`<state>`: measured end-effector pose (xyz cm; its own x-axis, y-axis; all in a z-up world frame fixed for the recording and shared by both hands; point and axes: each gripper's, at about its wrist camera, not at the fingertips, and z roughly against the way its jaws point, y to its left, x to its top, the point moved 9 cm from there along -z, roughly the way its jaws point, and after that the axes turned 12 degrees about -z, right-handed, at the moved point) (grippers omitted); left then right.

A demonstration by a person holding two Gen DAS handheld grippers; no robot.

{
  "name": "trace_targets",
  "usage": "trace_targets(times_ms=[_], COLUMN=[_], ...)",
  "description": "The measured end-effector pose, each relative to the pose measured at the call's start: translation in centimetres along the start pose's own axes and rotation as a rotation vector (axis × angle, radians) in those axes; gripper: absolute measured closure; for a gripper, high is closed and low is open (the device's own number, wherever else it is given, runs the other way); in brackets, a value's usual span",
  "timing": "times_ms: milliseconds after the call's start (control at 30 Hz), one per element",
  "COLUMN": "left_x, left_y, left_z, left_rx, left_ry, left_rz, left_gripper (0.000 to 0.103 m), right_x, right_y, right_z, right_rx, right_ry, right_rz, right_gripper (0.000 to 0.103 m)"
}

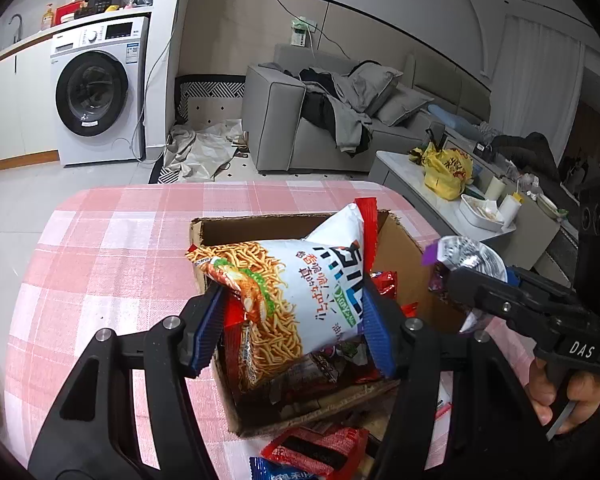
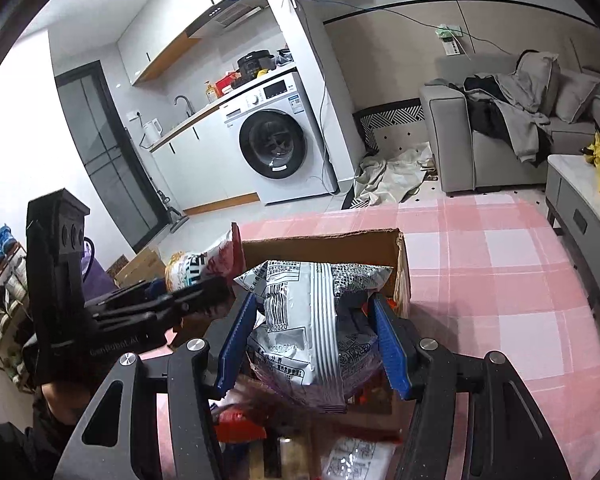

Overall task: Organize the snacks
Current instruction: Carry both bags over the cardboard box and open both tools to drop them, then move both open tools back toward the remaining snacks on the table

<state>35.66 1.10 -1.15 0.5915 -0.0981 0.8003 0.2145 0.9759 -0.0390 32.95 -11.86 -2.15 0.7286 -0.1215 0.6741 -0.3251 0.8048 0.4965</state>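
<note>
- Both grippers are seen over an open cardboard box (image 1: 404, 248) that stands on a table covered with a pink checked cloth (image 1: 112, 248).
- Left gripper (image 1: 292, 328): its blue ribbed pads are pressed on either side of a white noodle-snack bag (image 1: 300, 280), which is pinched at its lower half and held tilted above the box, its top corner leaning toward the far wall of the box.
- Red snack packets (image 1: 384, 282) are seen inside the box, beneath and behind the held bag.
- Right gripper (image 2: 316, 340): a silver-backed snack bag (image 2: 312, 320) is clamped between its blue pads, printed back side facing the camera, and is held over the near right part of the box (image 2: 328, 244).
- More packets, among them a red packet (image 1: 320, 448) and a blue packet (image 1: 276, 470), are left on the cloth just beside the near wall of the box.
- From the left wrist view, the right gripper (image 1: 464, 276) and its silver bag (image 1: 468, 254) are seen just right of the noodle bag, apart from it.
</note>
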Motion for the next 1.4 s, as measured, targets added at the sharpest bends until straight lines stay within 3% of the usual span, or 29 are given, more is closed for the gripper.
trace_targets(times_ms=[367,400,433,667,800,900,1000,1133,1167,1200,1400], left_x=[0.2,0.2,0.2,-0.4,-0.4,-0.2,-0.5,-1.2,-1.5,-1.7,-4.6], left_y=[-0.4,-0.4,-0.4,0.0,-0.1,-0.3,-0.3,-0.5,-0.5,-0.5,-0.1], left_z=[-2.7,-2.8,-3.1,-4.3,-4.5,-3.3,-1.9,0.2,0.8,1.3,5.4], left_rx=[0.048,0.046,0.044,0.047,0.053,0.058,0.075,0.092,0.098,0.101,0.126], left_ry=[0.01,0.011,0.016,0.05,0.073,0.039,0.022,0.021,0.017,0.018,-0.003], left_rz=[-0.044,-0.044,-0.043,-0.041,-0.051,-0.051,-0.051,-0.053,-0.051,-0.047,-0.006], left_gripper=[0.044,0.044,0.044,0.044,0.036,0.027,0.021,0.014,0.011,0.002,0.001], right_x=[0.9,1.0,1.0,0.6,0.0,-0.6,-1.0,-1.4,-1.7,-1.9,-4.3], right_y=[-0.2,0.0,0.0,-0.6,-0.9,-0.9,-1.0,-1.4,-1.5,-1.6,-2.6], right_z=[-1.7,-1.7,-1.8,-2.0,-1.5,-1.2,-0.6,0.5,0.8,1.1,2.5], right_rx=[-0.008,-0.007,-0.007,-0.033,-0.031,-0.033,-0.037,-0.083,-0.093,-0.103,-0.136], right_ry=[-0.007,-0.004,-0.002,0.01,0.023,0.036,0.037,0.015,0.013,0.005,0.021], right_rz=[0.006,0.015,0.021,0.025,0.02,0.029,0.033,0.044,0.052,0.065,0.093], right_gripper=[0.044,0.053,0.054,0.054,0.053,0.045,0.022,0.004,0.001,0.001,0.001])
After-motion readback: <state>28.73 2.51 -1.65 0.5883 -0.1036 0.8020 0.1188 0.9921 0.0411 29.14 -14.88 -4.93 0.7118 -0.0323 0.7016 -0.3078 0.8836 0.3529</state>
